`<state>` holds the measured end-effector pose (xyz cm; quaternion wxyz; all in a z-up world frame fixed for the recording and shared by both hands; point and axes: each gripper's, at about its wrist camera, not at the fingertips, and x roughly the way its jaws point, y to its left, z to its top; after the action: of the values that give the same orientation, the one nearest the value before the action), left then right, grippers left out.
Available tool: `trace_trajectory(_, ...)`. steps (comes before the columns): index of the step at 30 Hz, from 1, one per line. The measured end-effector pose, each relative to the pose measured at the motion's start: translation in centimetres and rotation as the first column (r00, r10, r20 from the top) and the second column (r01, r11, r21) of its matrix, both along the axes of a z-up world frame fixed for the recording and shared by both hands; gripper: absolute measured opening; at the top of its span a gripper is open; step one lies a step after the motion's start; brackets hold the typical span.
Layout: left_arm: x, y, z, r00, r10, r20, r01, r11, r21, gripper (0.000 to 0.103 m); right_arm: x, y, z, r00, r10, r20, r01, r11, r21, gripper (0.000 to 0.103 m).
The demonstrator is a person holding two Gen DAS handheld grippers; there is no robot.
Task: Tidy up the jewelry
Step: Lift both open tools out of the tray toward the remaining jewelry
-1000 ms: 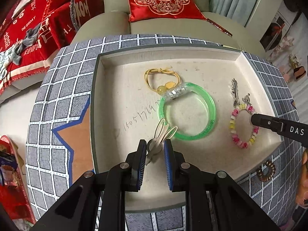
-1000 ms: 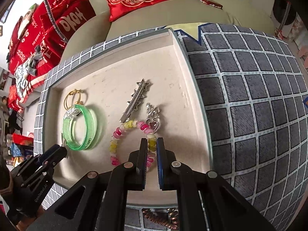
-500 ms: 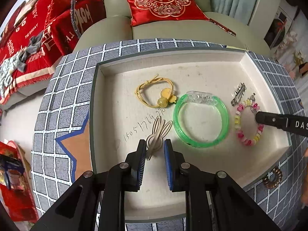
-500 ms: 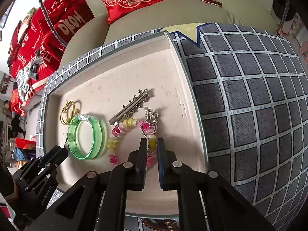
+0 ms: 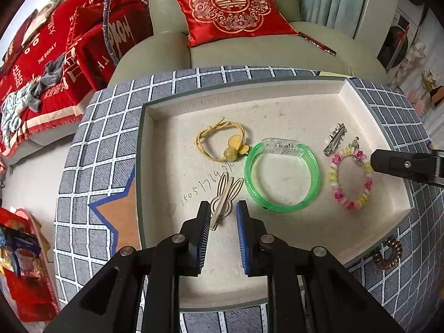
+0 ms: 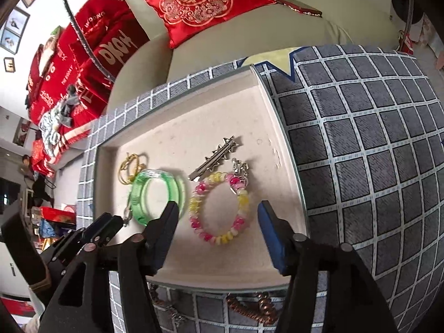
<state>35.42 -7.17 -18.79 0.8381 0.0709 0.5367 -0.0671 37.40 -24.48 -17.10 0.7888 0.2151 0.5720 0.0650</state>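
Your left gripper (image 5: 222,216) is closest to you, low over the near part of the cream tray (image 5: 249,291). Its jaws are only a little apart. The tail of the rabbit-ear hair clip (image 5: 224,197) sits between them and seems to touch the left pad — I cannot tell if the right pad touches it, so I cannot tell if you are really holding it. The clip's two long ears point away from you, next to some numbers written on the tray floor.

Your right gripper (image 6: 217,216) has just been opening its jaws, and now they stand wide apart. The pink and yellow bead bracelet (image 6: 219,208) lies flat on the tray between the two fingers, and neither pad touches it. A little silver heart charm (image 6: 240,172) hangs at its far end.

Just past the beads lies a silver star hair clip (image 6: 215,156), tilted. Beside the beads sits the green bangle (image 5: 281,177) with a clear clasp. A bit farther, touching the bangle's edge, is the yellow hair tie (image 5: 220,143) with a bead on it.

A brown spiral hair tie (image 5: 388,252) is outside the tray, on the grey checked cloth (image 6: 360,152) at the near edge.

Far behind — a pale sofa with a red cushion (image 5: 231,7).
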Motion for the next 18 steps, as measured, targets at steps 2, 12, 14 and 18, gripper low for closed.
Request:
trace_trajectory(2,-0.1,0.2,0.2,1.000,0.004,0.006,-0.004,1.000,0.000,0.034,-0.4,-0.1,0.4,1.000,0.000,0.006,0.000,1.000,0.007,0.066)
trace_trajectory(12,-1.2,0.8,1.0,1.000,0.004,0.014,-0.004,1.000,-0.017,0.035,-2.7,-0.2,1.9,0.999,0.000,0.040,-0.001,1.000,0.016,0.076)
trace_trajectory(14,-1.6,1.0,1.4,1.000,0.006,0.019,-0.006,1.000,-0.027,0.043,-3.1,-0.2,2.4,0.999,0.000,0.049,0.000,1.000,0.010,0.081)
trace_trajectory(18,-3.0,1.4,2.8,0.995,0.025,0.094,-0.022,0.999,-0.025,0.103,-4.3,-0.5,3.3,0.997,-0.010,0.070,0.012,1.000,-0.018,0.081)
